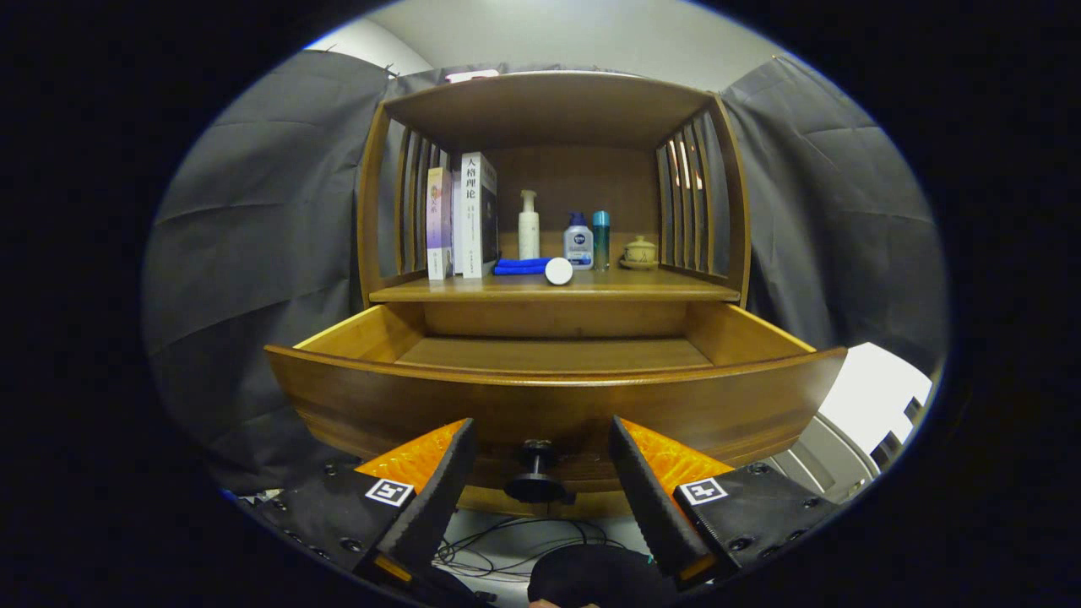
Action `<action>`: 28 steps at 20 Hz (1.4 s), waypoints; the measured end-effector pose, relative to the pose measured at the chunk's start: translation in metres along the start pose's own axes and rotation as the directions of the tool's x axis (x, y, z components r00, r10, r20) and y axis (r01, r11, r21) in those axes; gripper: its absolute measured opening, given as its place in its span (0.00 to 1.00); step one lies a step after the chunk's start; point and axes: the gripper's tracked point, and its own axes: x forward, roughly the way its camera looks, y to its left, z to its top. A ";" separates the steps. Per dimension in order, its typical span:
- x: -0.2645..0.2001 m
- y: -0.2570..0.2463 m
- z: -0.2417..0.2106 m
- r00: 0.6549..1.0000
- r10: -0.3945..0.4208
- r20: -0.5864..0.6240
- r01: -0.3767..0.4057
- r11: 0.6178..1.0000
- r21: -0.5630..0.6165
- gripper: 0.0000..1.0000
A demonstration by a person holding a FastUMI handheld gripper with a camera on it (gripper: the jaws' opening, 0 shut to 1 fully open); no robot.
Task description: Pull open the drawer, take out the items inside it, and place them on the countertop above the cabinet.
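Observation:
The wooden cabinet's drawer (557, 397) stands pulled out toward me, and the part of its floor that I can see is bare. Its dark round knob (535, 475) sits in the gap between my two fingers without touching either. My gripper (540, 443) is open, level with the drawer front. On the countertop (473, 291) above the drawer lie a folded blue cloth (519, 267) and a small white round jar (558, 271).
On the countertop, at the back, stand books (464, 215), a white pump bottle (529, 225), a small blue-capped bottle (578, 240), a teal tube (600, 239) and a small lidded pot (639, 252). Cables (507, 553) lie on the floor below the drawer.

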 end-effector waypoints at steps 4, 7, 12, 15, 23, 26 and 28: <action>0.010 -0.006 -0.008 0.999 -0.022 -0.027 0.022 1.000 0.010 0.98; 0.010 -0.007 -0.011 0.999 -0.034 -0.014 0.034 0.999 -0.001 0.97; 0.016 -0.004 -0.008 0.999 -0.049 -0.002 0.049 0.999 0.005 0.97; 0.022 -0.001 -0.007 0.999 -0.035 -0.004 0.035 0.999 0.018 0.98; 0.045 0.000 0.004 0.999 -0.046 0.016 0.046 0.999 0.010 0.98; 0.057 0.002 0.014 0.998 -0.055 0.040 0.055 0.998 0.009 0.98; 0.061 0.003 0.019 0.997 -0.063 0.042 0.063 0.998 0.005 0.98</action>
